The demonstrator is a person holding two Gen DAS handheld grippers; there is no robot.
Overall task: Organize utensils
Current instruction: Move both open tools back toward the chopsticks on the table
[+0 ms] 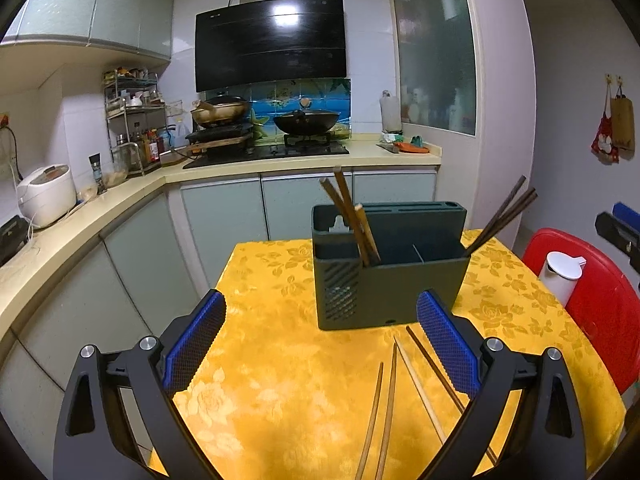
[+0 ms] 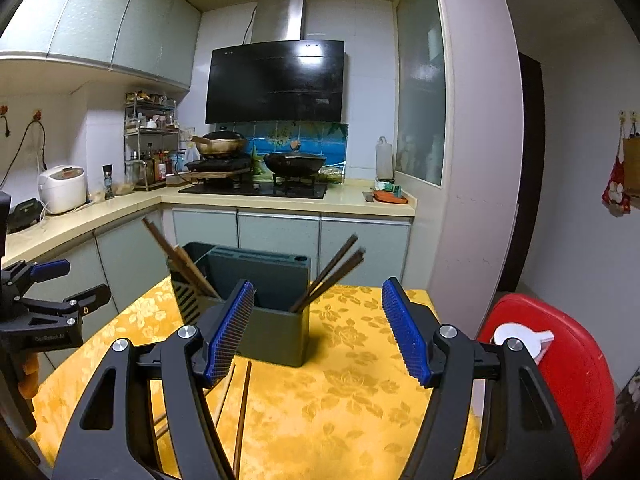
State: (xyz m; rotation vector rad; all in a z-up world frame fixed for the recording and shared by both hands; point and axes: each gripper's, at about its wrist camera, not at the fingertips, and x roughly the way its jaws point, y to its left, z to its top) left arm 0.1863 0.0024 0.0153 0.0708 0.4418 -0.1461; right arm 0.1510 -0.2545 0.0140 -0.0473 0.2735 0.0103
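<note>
place: home kitchen | cooking: gas stove (image 1: 267, 151) with two woks, range hood (image 1: 270, 43) above | counter: rice cooker (image 1: 47, 195), spice rack (image 1: 134, 120) | storage: wall and base cabinets (image 1: 224, 212) | table: yellow floral cloth (image 1: 280, 360)

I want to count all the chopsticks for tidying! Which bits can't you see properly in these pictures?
- Loose chopsticks on the yellow table: cut off by the left wrist view's bottom edge; in the right wrist view the right gripper hides some.
- Bottom of the holder: its walls hide the lower ends of the light chopsticks and dark chopsticks.
- Spice rack jars: too small.
</note>
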